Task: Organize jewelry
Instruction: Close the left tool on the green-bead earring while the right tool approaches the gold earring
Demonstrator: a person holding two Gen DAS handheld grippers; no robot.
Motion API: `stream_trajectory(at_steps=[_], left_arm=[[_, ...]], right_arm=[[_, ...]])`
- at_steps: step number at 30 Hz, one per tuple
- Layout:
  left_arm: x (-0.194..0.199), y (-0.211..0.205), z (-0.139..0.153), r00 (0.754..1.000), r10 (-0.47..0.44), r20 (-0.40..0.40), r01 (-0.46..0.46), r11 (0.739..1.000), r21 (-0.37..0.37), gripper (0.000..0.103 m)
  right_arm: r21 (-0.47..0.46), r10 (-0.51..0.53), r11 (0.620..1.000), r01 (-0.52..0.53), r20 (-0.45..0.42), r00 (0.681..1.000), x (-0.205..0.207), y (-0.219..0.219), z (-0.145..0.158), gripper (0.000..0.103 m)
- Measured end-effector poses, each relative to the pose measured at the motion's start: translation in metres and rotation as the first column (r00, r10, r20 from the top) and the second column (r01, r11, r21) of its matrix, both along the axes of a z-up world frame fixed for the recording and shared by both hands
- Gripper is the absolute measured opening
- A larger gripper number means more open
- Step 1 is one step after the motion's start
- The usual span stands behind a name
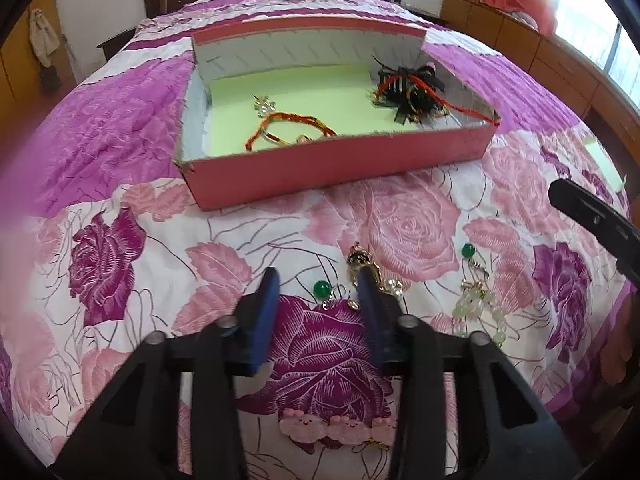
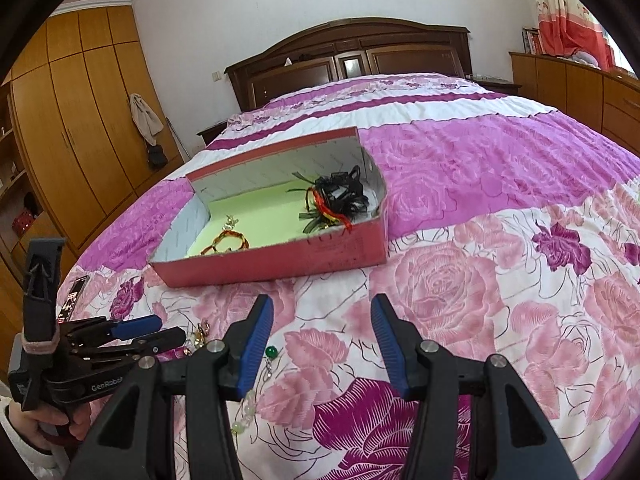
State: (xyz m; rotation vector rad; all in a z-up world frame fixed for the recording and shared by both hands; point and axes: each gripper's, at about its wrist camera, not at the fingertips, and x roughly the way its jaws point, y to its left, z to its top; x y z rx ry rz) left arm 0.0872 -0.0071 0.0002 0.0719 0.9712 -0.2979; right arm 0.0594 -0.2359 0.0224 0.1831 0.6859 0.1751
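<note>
A pink box (image 1: pixel 320 168) with a pale green floor lies on the floral bedspread. It holds a red-orange cord bracelet (image 1: pixel 288 128) and a black ribbon hair piece (image 1: pixel 408 92). My left gripper (image 1: pixel 316 276) points down at the bedspread with its jaws apart. A green bead earring (image 1: pixel 322 290) lies between the fingers, untouched. A gold ornament (image 1: pixel 358 258) lies at the right fingertip. Further right are a second green bead (image 1: pixel 467 250) and a pale bead dangle (image 1: pixel 478 304). My right gripper (image 2: pixel 322 320) hangs open over the bedspread, with nothing between its fingers.
A pink bunny hair clip (image 1: pixel 332 428) lies under the left gripper's body. A phone (image 2: pixel 74 298) rests at the bed's left edge. A dark headboard (image 2: pixel 348 56) stands behind, a wooden wardrobe (image 2: pixel 80 120) to the left and low cabinets (image 2: pixel 580 84) to the right.
</note>
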Motion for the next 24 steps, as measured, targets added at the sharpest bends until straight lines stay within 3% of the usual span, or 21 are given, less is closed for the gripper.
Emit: stream_trajectory(at_steps=[8,24], left_arm=[[0.001,-0.002,-0.012,1.000,-0.016,-0.021,0.016,1.000,0.005,0.003],[0.003,0.012,-0.007,0.999,0.041,0.017,-0.041,0.999,-0.025,0.001]], right_arm=[[0.008,-0.004,1.000,0.004,-0.018,1.000,0.001,-0.001,-0.004,0.054],[0.004,0.038,0.999,-0.038,-0.078,0.996,0.006,0.020,-0.017,0.054]])
